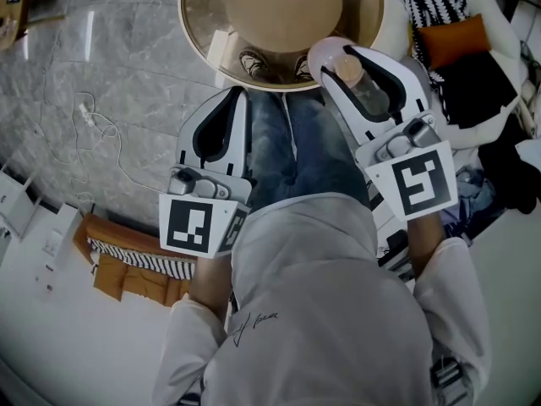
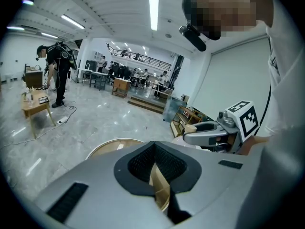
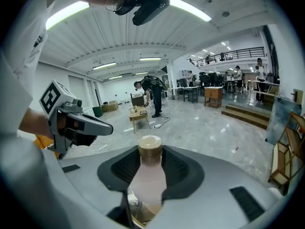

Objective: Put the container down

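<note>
Pink bottle (image 1: 342,66), tan-capped, is clamped in the right tongs (image 3: 148,171) at the round desk's (image 1: 194,32) 5 o'clock rim. Left tongs (image 2: 155,168) are closed and empty at 7 o'clock. White cable (image 1: 97,125) lies at 9 o'clock.

No legible text: coded squares on left cube (image 1: 196,224) and right cube (image 1: 416,182), unreadable scrawl (image 1: 252,326) on shirt (image 1: 338,311).

Grey marble floor (image 1: 127,74), white cable (image 1: 97,129) on it, round wooden table (image 1: 279,7)
</note>
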`<state>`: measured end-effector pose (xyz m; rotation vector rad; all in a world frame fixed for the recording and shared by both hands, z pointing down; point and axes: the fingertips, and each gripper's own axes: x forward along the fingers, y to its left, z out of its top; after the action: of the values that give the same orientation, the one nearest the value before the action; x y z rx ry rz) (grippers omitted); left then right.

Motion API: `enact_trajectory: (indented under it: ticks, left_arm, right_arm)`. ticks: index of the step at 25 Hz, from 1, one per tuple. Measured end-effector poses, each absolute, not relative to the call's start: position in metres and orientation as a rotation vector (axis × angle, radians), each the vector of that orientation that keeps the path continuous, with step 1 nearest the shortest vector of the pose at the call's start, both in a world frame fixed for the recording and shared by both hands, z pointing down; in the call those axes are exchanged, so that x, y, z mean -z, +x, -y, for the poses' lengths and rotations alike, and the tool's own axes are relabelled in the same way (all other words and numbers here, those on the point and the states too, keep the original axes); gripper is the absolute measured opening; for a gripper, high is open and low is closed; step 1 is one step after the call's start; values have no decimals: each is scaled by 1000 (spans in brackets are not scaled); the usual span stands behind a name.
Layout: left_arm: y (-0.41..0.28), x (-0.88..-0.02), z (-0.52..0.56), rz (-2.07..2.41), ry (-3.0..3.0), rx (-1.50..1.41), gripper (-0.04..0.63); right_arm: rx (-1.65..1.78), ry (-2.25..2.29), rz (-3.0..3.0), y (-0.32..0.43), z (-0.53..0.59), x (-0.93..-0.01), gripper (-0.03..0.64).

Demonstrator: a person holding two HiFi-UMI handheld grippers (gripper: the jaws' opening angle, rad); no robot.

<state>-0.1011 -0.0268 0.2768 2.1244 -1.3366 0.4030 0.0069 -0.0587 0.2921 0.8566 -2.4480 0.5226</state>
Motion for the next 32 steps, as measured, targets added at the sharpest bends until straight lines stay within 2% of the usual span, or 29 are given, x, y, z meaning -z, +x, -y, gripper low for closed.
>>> enact_trajectory:
  ticks: [32]
  left_arm:
    - [-118, -364, 35, 1287, 2012, -419, 17]
  right_arm:
    - [-535, 748, 2422, -23, 66, -381, 147]
